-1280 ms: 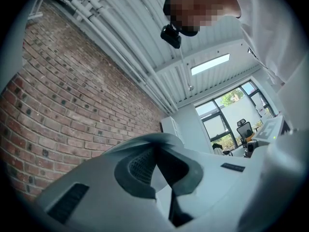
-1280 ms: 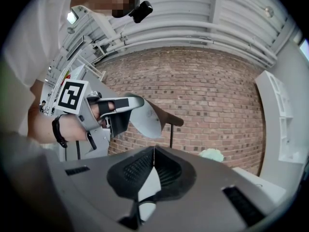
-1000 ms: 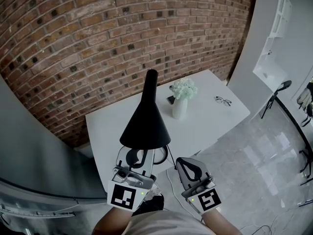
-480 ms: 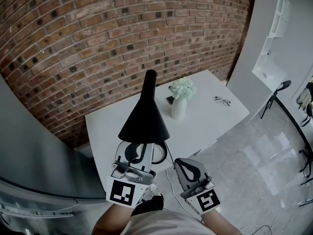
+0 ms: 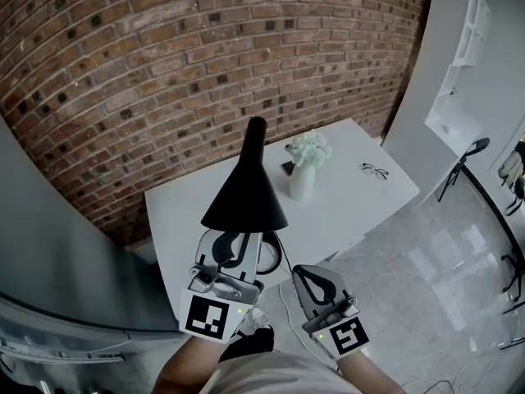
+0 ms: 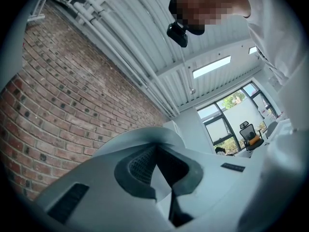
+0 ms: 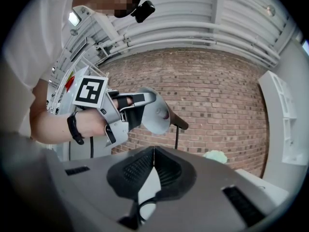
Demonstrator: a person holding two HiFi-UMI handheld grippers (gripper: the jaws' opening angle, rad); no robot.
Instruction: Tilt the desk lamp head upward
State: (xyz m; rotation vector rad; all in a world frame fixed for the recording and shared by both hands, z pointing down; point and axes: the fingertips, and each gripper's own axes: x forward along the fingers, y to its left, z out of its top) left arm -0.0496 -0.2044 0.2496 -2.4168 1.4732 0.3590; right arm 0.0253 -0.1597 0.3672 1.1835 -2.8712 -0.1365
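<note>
Right gripper view: left gripper (image 7: 137,110) jaws clamped on the rim of the desk lamp head (image 7: 158,112); right gripper (image 7: 153,151) jaws pressed together, holding nothing; head view: desk lamp head above the white table (image 5: 353,205) near edge

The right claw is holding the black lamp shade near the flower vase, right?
No, the left claw holds the black lamp shade near the flower vase; the right gripper view shows it. The right claw is empty.
</note>
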